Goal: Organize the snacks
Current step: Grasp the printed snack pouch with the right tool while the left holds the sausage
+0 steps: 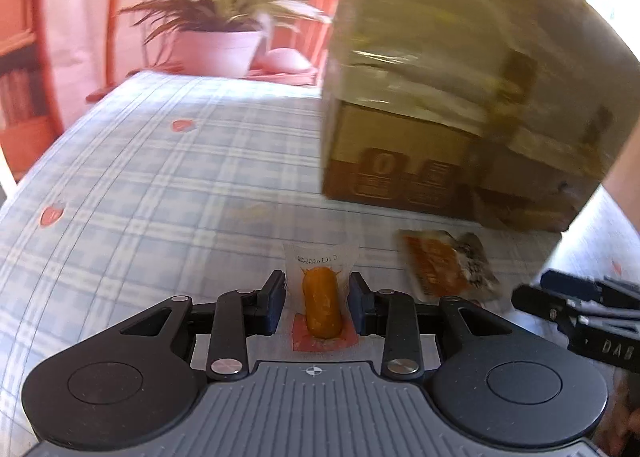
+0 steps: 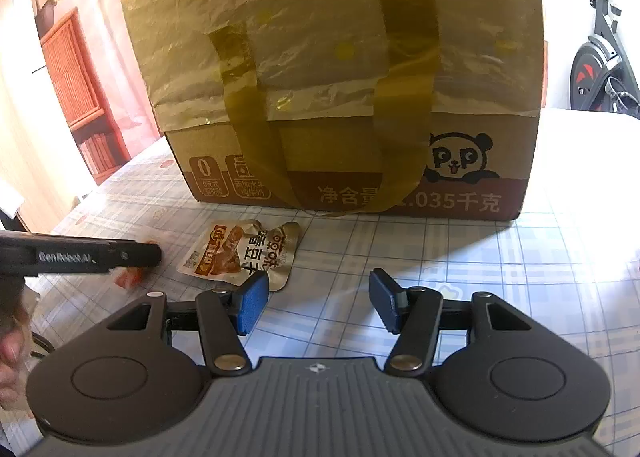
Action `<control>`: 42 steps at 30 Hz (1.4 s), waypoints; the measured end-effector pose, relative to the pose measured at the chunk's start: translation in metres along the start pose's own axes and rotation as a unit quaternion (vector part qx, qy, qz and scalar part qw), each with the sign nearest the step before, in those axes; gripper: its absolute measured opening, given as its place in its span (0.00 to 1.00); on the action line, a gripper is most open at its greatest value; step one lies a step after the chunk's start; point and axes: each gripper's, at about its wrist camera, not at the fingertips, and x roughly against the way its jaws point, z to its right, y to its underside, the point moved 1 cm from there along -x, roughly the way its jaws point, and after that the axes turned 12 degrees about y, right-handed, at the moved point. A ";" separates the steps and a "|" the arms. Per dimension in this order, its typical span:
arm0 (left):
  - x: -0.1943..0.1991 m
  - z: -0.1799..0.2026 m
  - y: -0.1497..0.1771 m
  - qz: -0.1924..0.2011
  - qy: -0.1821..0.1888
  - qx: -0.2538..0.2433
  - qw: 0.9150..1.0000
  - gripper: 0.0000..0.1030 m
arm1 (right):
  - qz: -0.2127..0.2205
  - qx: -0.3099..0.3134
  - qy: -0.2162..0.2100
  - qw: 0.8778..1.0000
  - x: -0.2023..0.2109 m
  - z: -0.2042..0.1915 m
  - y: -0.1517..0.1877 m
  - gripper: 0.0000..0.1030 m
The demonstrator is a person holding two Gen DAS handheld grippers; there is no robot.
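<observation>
Nearest the left wrist camera, the left gripper (image 1: 317, 303) has its jaws drawn in on a small clear snack packet (image 1: 320, 289) holding an orange oblong piece, with a red printed end toward the camera; the dark blue pads (image 1: 275, 299) press the packet's two long edges, and the packet lies on the desk (image 1: 168, 185), whose cloth is a pale blue and white check with small red motifs. Taking that cloth-covered desk's cardboard box (image 2: 340, 105) as the landmark, the clear packet sits in front of the box's left corner, well short of it. Just to the right of the clear packet, and closer to the box, lies a silver and orange foil snack pouch (image 2: 244, 253), flat on the cloth, not touching the box. In the right wrist view the right gripper (image 2: 316, 303) hovers in front of the box with its jaws about half open and nothing between them; the tip of its left pad overlaps the near corner of the foil pouch in the picture, though whether they touch cannot be told. The box stands upright on the cloth, its upper part draped in a yellowish plastic bag (image 2: 320, 37) with handles hanging down its front, and a panda print on its lower right. Left of the box and beyond the desk edge stands a potted plant (image 1: 224, 33).
</observation>
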 end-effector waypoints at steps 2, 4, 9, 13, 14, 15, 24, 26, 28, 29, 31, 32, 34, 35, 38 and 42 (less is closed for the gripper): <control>0.001 -0.005 -0.002 0.000 0.001 0.007 1.000 0.35 | -0.003 0.013 0.006 1.000 -0.001 -0.004 -0.001 0.58; 0.000 -0.009 -0.003 0.002 0.004 0.010 1.000 0.35 | -0.006 0.020 0.006 1.000 -0.001 -0.007 -0.001 0.58; 0.003 -0.012 0.000 0.011 0.012 0.009 1.000 0.35 | -0.018 0.059 0.006 0.998 -0.006 -0.019 -0.006 0.59; 0.005 -0.010 0.005 0.020 0.015 0.008 1.000 0.35 | -0.029 0.111 0.003 0.993 -0.015 -0.034 -0.011 0.67; 0.006 -0.011 0.005 0.022 0.016 0.009 1.000 0.35 | -0.030 0.130 0.003 0.991 -0.018 -0.039 -0.012 0.68; 0.006 -0.011 0.006 0.023 0.018 0.010 1.000 0.35 | -0.028 0.144 -0.001 0.989 -0.019 -0.043 -0.013 0.68; 0.009 -0.016 0.007 0.033 0.031 0.020 0.999 0.35 | -0.031 0.178 -0.015 0.983 -0.046 -0.063 -0.033 0.73; 0.009 -0.017 0.008 0.034 0.033 0.021 0.999 0.35 | -0.030 0.183 -0.017 0.982 -0.050 -0.066 -0.035 0.76; 0.009 -0.017 0.008 0.036 0.034 0.022 0.999 0.35 | -0.032 0.181 -0.024 0.983 -0.055 -0.066 -0.037 0.78; 0.009 -0.017 0.008 0.036 0.034 0.021 0.999 0.35 | -0.034 0.179 -0.027 0.983 -0.057 -0.066 -0.038 0.79; 0.009 -0.017 0.008 0.036 0.034 0.022 0.999 0.35 | -0.037 0.174 -0.029 0.984 -0.060 -0.066 -0.040 0.83; 0.009 -0.017 0.008 0.036 0.035 0.021 0.999 0.35 | -0.039 0.172 -0.029 0.984 -0.062 -0.065 -0.041 0.85; 0.009 -0.017 0.008 0.036 0.035 0.021 0.999 0.35 | -0.041 0.164 -0.032 0.985 -0.065 -0.064 -0.042 0.88; 0.009 -0.017 0.008 0.036 0.034 0.020 0.999 0.35 | -0.040 0.163 -0.033 0.985 -0.066 -0.064 -0.042 0.89; 0.009 -0.016 0.009 0.037 0.032 0.014 0.999 0.35 | -0.036 0.170 -0.031 0.984 -0.067 -0.065 -0.042 0.92; 0.008 -0.015 0.010 0.036 0.030 0.011 0.999 0.35 | -0.032 0.170 -0.042 0.984 -0.066 -0.060 -0.041 0.90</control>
